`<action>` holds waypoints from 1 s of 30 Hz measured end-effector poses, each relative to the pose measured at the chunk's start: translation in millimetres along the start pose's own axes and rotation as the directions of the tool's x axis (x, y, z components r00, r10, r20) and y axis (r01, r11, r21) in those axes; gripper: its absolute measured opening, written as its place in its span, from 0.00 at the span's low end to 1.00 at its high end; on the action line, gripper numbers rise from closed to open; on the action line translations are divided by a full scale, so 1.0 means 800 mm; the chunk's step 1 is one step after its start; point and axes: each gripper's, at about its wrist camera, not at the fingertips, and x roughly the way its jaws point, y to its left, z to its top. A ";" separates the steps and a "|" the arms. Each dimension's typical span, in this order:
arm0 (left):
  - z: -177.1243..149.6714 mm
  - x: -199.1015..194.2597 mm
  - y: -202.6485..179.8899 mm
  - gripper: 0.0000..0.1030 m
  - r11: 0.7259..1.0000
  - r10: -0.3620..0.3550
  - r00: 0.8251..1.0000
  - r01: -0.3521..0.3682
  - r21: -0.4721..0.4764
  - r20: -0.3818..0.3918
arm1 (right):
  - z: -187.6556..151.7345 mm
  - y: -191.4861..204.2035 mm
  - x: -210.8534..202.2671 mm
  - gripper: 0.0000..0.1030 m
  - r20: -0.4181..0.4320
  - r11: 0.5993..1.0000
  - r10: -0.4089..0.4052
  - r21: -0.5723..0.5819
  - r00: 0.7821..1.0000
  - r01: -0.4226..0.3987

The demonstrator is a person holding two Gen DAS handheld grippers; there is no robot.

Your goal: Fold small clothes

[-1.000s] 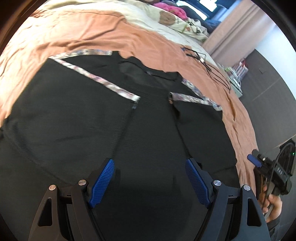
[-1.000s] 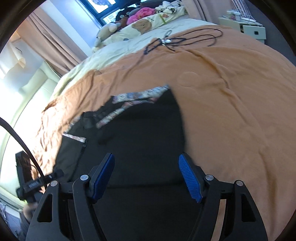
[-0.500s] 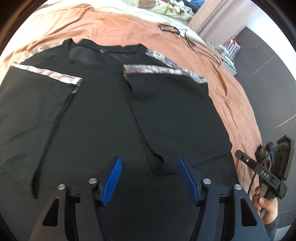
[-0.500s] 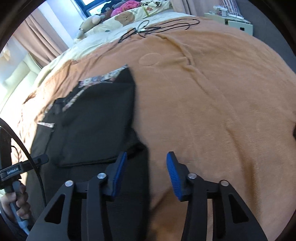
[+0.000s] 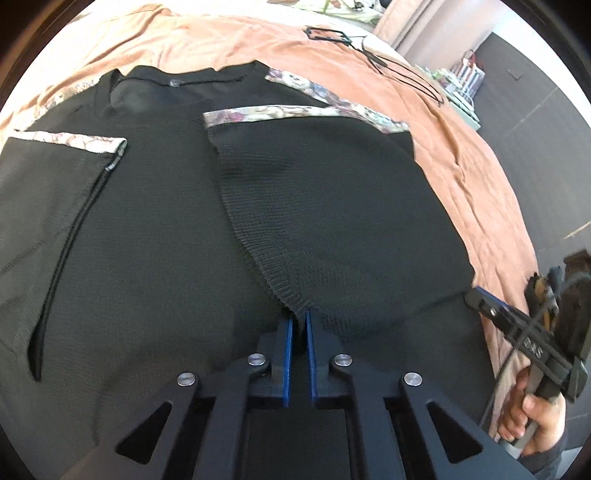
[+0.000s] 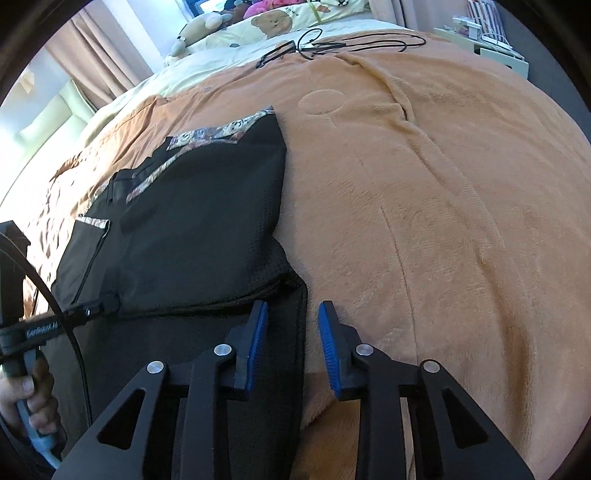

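Observation:
A black knit garment [image 5: 166,240] with floral trim lies flat on an orange-brown blanket [image 6: 443,184], its sides folded inward. My left gripper [image 5: 299,321] is shut on the ribbed lower corner of the right folded flap [image 5: 332,221]; in the right wrist view the left gripper [image 6: 107,304] shows at that same corner. My right gripper [image 6: 291,310] hangs low over the garment [image 6: 192,221], jaws closing. The garment's right edge lies between its pads, which do not press on it. At the right of the left wrist view the right gripper [image 5: 480,295] meets the hem.
Black cables [image 6: 332,42] lie on the blanket beyond the garment. Pillows and plush toys [image 6: 273,22] sit at the head of the bed. A small cluttered shelf [image 6: 495,44] stands beside the bed on the right. A person's hands [image 5: 532,417] hold both grippers.
My left gripper slid right to the flap's lower corner and shut on it. My right gripper sank to the garment's right edge and its jaws narrowed.

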 end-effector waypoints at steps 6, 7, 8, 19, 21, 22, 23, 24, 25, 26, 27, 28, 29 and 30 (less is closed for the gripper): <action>-0.008 -0.004 -0.001 0.07 1.000 0.009 1.000 -0.008 0.021 -0.017 | -0.001 -0.003 -0.006 0.23 0.006 1.000 0.002 0.024 1.000 -0.002; -0.006 -0.004 -0.001 0.07 1.000 0.008 1.000 -0.008 0.020 -0.021 | -0.001 -0.004 -0.009 0.23 0.010 0.999 0.008 0.031 1.000 -0.009; -0.005 -0.005 -0.001 0.07 1.000 0.007 1.000 -0.006 0.019 -0.024 | 0.001 -0.006 -0.012 0.23 0.016 0.999 0.014 0.037 1.000 -0.015; 0.037 -0.037 0.042 0.34 0.998 0.062 0.998 -0.062 0.007 0.026 | 0.007 -0.019 -0.015 0.23 0.077 0.987 0.098 0.122 0.992 -0.107; 0.053 -0.037 0.054 0.35 0.996 0.086 0.995 -0.086 -0.005 0.041 | 0.008 -0.016 -0.012 0.27 0.078 0.987 0.099 0.119 0.992 -0.108; 0.060 -0.035 0.058 0.35 0.995 0.098 0.994 -0.098 -0.007 0.047 | 0.010 -0.015 -0.011 0.30 0.078 0.988 0.091 0.120 0.993 -0.100; 0.068 -0.032 0.062 0.35 0.994 0.109 0.993 -0.109 -0.012 0.053 | 0.010 -0.016 -0.009 0.35 0.076 0.988 0.080 0.125 0.994 -0.089; 0.077 -0.029 0.069 0.35 0.993 0.119 0.991 -0.118 -0.020 0.059 | 0.011 -0.014 -0.008 0.36 0.078 0.988 0.081 0.127 0.994 -0.091; 0.082 -0.026 0.072 0.35 0.992 0.123 0.990 -0.122 -0.026 0.062 | 0.011 -0.015 -0.007 0.36 0.083 0.987 0.088 0.128 0.993 -0.098; 0.090 -0.022 0.077 0.35 0.992 0.127 0.990 -0.126 -0.032 0.064 | 0.011 -0.013 -0.007 0.36 0.085 0.987 0.091 0.126 0.992 -0.101; 0.097 -0.018 0.081 0.35 0.991 0.131 0.989 -0.129 -0.035 0.067 | 0.012 -0.012 -0.005 0.36 0.083 0.988 0.085 0.121 0.993 -0.095; 0.104 -0.014 0.084 0.35 0.991 0.135 0.988 -0.132 -0.037 0.070 | 0.012 -0.010 -0.004 0.36 0.082 0.990 0.077 0.114 0.994 -0.086; 0.110 -0.010 0.086 0.35 0.990 0.138 0.988 -0.136 -0.037 0.073 | 0.012 -0.009 -0.002 0.36 0.083 0.992 0.068 0.104 0.994 -0.076; 0.117 -0.006 0.087 0.35 0.990 0.141 0.987 -0.139 -0.035 0.075 | 0.013 -0.006 0.000 0.36 0.083 0.993 0.063 0.099 0.995 -0.072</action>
